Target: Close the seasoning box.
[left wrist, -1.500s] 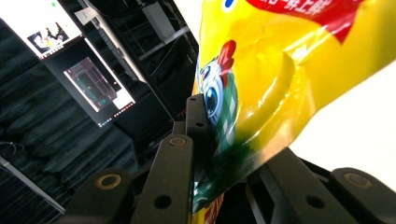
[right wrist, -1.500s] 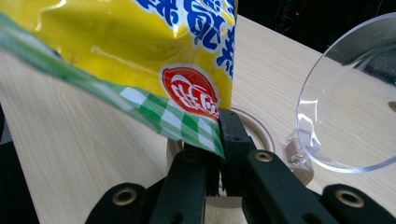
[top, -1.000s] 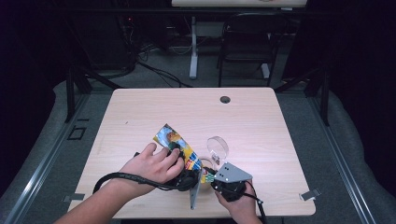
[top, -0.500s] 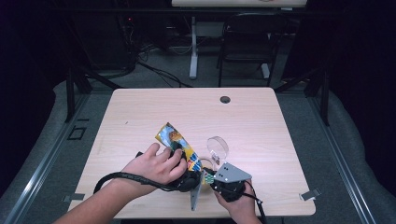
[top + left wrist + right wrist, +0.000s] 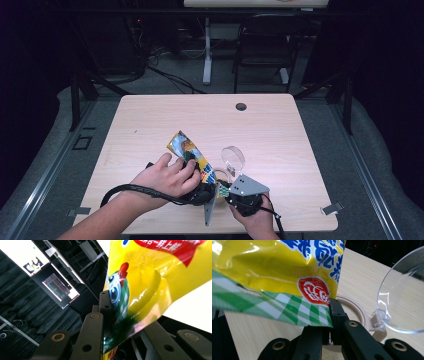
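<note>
Both the left tongs [image 5: 110, 322] and right tongs [image 5: 329, 322] were clenched on the sealed snack bag [image 5: 192, 156], so tearing it open remained undone.

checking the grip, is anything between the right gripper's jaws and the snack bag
Nothing: in the right gripper view, the right gripper is shut directly on the snack bag's green checked edge.

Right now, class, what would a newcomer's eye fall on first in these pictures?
The bright yellow snack bag, held near the table's front edge. Both the left hand-held gripper and the right hand-held gripper are shut on it. Just right of the bag stands a clear round lid, hinged open on a beige container.
</note>
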A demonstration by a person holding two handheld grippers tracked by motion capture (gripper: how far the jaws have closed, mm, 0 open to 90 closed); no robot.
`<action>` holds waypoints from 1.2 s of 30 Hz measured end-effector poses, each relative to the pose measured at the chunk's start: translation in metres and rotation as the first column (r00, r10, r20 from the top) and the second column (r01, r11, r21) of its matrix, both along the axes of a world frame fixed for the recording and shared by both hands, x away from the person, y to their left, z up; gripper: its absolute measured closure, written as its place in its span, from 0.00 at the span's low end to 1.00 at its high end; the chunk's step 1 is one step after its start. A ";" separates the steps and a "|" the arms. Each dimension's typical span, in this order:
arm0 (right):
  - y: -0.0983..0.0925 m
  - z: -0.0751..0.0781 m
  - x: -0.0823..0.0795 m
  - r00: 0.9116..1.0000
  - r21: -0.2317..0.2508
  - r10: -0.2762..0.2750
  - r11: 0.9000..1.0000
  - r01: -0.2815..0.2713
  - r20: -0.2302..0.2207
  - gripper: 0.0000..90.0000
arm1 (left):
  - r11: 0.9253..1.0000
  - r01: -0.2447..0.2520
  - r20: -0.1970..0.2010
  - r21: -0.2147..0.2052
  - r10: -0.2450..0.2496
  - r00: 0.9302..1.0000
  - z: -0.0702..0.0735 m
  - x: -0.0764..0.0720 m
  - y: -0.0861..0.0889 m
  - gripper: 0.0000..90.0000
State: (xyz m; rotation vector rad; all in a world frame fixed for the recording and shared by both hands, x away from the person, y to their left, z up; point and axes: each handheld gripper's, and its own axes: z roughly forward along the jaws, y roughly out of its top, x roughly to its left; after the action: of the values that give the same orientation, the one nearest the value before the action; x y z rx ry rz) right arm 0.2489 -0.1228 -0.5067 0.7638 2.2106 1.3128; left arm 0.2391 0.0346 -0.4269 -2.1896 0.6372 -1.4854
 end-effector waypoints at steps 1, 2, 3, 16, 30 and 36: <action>0.000 0.000 0.000 1.000 0.000 0.000 1.000 0.000 0.000 0.98 | 1.000 0.000 -0.001 0.000 0.000 1.000 0.000 0.000 0.000 0.92; 0.000 0.000 0.000 1.000 0.000 0.001 1.000 -0.001 -0.001 0.98 | 1.000 0.001 0.000 0.000 -0.001 1.000 0.000 0.000 0.000 0.92; 0.000 0.000 0.000 1.000 -0.002 0.001 1.000 -0.001 0.000 0.98 | 1.000 0.001 0.000 0.001 -0.001 1.000 0.000 0.000 0.000 0.92; 0.001 0.000 -0.001 1.000 0.001 0.005 1.000 -0.005 0.002 0.98 | 1.000 0.003 0.000 0.016 -0.003 1.000 0.003 -0.001 -0.002 0.92; 0.000 0.001 -0.001 1.000 0.002 0.006 1.000 -0.006 -0.001 0.98 | 1.000 0.008 0.002 0.017 -0.008 1.000 0.003 -0.002 -0.003 0.92; 0.000 0.001 -0.002 1.000 0.006 0.008 1.000 -0.008 -0.002 0.98 | 1.000 0.011 0.001 0.014 -0.011 1.000 0.004 -0.002 -0.004 0.92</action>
State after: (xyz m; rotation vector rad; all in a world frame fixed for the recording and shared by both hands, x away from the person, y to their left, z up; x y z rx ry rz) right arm 0.2470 -0.1228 -0.5060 0.7594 2.2142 1.3242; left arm 0.2372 0.0307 -0.4233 -2.1780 0.6585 -1.4825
